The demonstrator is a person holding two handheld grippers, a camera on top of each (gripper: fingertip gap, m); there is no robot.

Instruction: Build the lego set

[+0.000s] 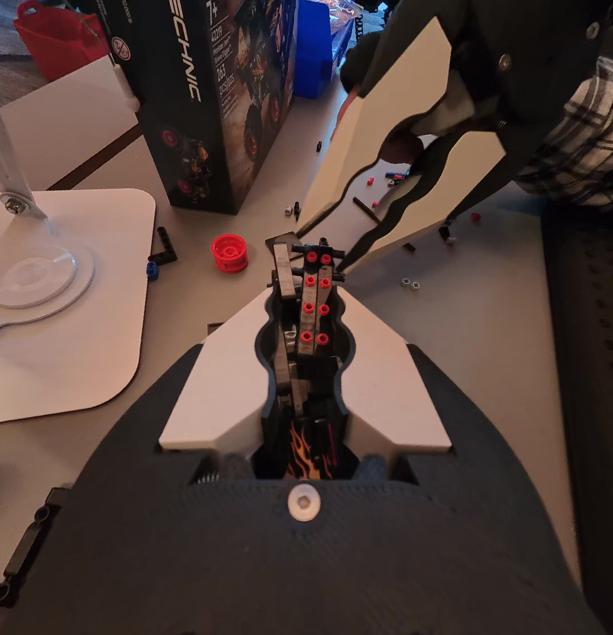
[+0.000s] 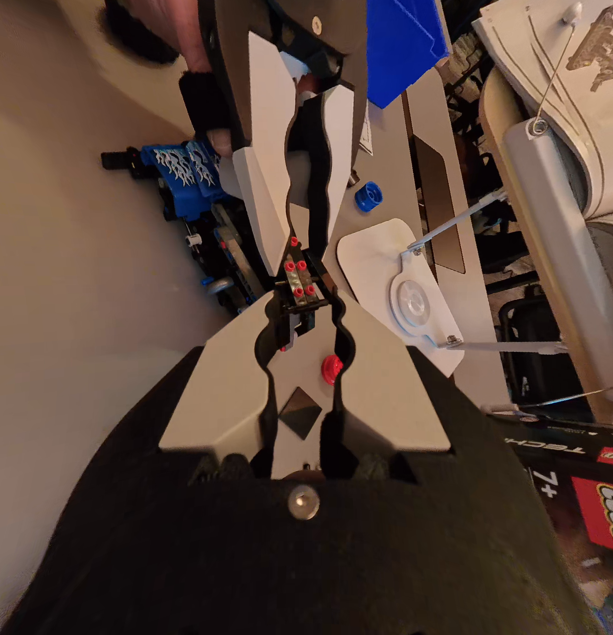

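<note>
A black lego assembly [image 1: 313, 309] with grey beams, red pins and a flame sticker is held lengthwise between the fingers of my left gripper [image 1: 303, 292], which is shut on it above the table. My right gripper [image 1: 320, 252] comes in from the upper right, and its tips close on the assembly's far end. In the right wrist view the right gripper [image 2: 303, 297] clamps the assembly's end [image 2: 299, 278], with the left gripper [image 2: 303, 254] holding it from the opposite side. The assembly's rear is hidden between the left fingers.
A red wheel hub [image 1: 229, 253], a black L-beam [image 1: 165, 247] and small loose pieces [image 1: 409, 283] lie on the table. The lego box [image 1: 202, 103], a white stand base [image 1: 74, 292], a red bucket [image 1: 57, 41] and a blue bin [image 1: 313, 48] stand behind. A blue flame-marked lego model [image 2: 184, 178] and a blue hub [image 2: 368, 196] lie beyond. Only a small space, under 4 cm, lies between the two pairs of fingers. The left tips stand about 10 cm off the red wheel hub [image 1: 229, 253].
</note>
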